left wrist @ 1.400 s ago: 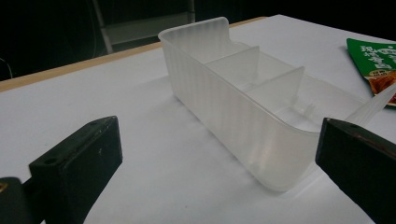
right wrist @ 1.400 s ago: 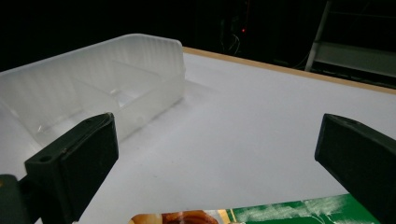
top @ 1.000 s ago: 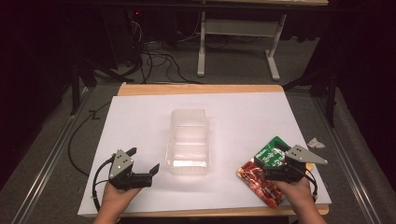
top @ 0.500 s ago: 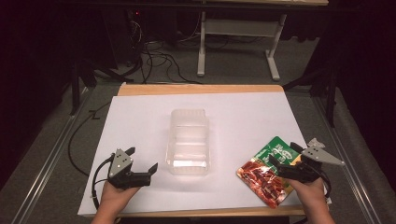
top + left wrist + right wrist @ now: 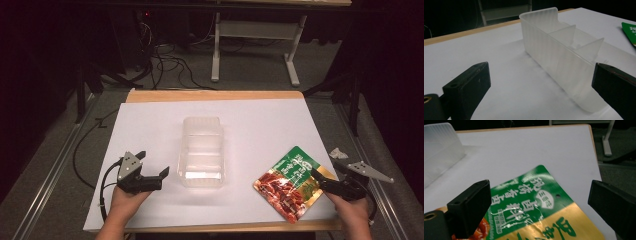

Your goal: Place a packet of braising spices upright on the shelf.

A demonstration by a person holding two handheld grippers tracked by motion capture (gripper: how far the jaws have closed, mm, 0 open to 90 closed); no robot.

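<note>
A clear plastic container (image 5: 201, 152) with dividers stands mid-table, lengthwise away from me. A flat food sachet (image 5: 289, 182), green at the top and red and yellow below, lies to its right near the front edge. My left gripper (image 5: 153, 166) rests on the table just left of the container, open and holding nothing. In the left gripper view the container's long wall (image 5: 559, 57) runs between the wide-apart jaws. My right gripper (image 5: 326, 176) sits at the sachet's right edge, open. Between its spread jaws, the right gripper view shows the sachet (image 5: 534, 202) lying below.
White paper (image 5: 260, 125) covers the wooden table. A small crumpled white scrap (image 5: 340, 153) lies just past the right edge. Cables and a metal table frame (image 5: 252, 45) are on the dark floor beyond. The container's corner (image 5: 439, 147) shows far left in the right gripper view.
My right gripper has drawn back to the right, off the sachet, which now lies fully uncovered. The left gripper and the container have stayed put.
</note>
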